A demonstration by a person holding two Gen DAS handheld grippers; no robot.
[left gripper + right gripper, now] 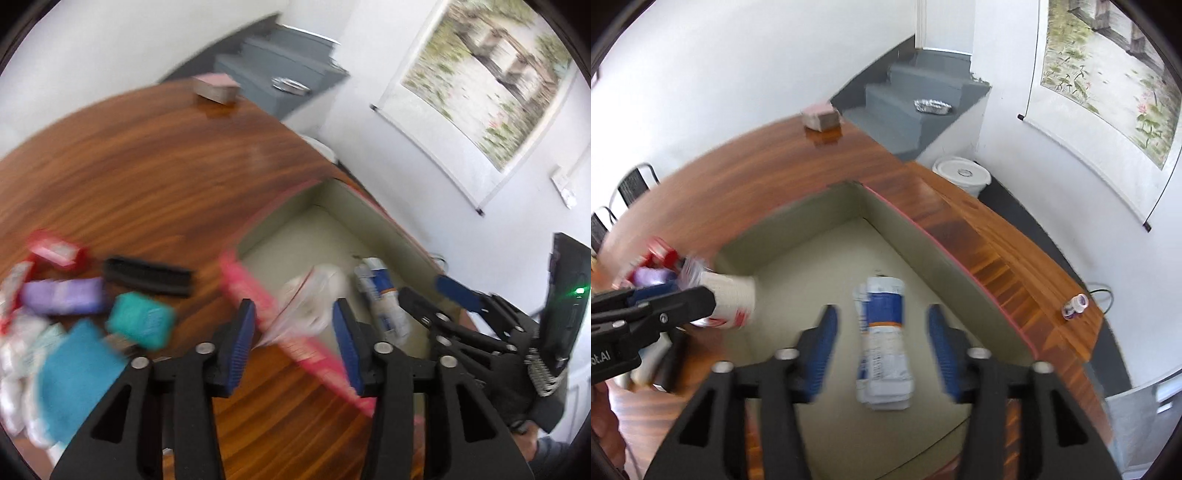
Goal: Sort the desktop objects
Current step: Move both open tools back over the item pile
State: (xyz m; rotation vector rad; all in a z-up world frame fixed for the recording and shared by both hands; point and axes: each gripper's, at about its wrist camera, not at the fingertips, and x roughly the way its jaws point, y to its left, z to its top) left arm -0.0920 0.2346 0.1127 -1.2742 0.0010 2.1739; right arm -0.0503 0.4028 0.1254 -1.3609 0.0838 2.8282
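The left gripper hung over the near rim of the pink-edged box, its blue pads apart with nothing pressed between them. A white and red packet showed in the gap beyond the pads, blurred, over the box; whether it touched anything could not be told. In the right wrist view the same packet lay just past the left gripper's fingertips at the left wall of the box.

The right gripper stood wide open above the box floor, holding nothing. A blue and white packet lay flat on the floor of the box directly below the gap, clear of both pads.

To the left of the box, on the wooden table, sat a loose pile: a blue cloth, a teal packet, a purple packet, a black bar and a red box.

Farther off, a pink-topped block rested near the table's far edge. A small bottle lay by the right edge. Beyond were grey stairs with a foil tray, a white bucket and a wall scroll.
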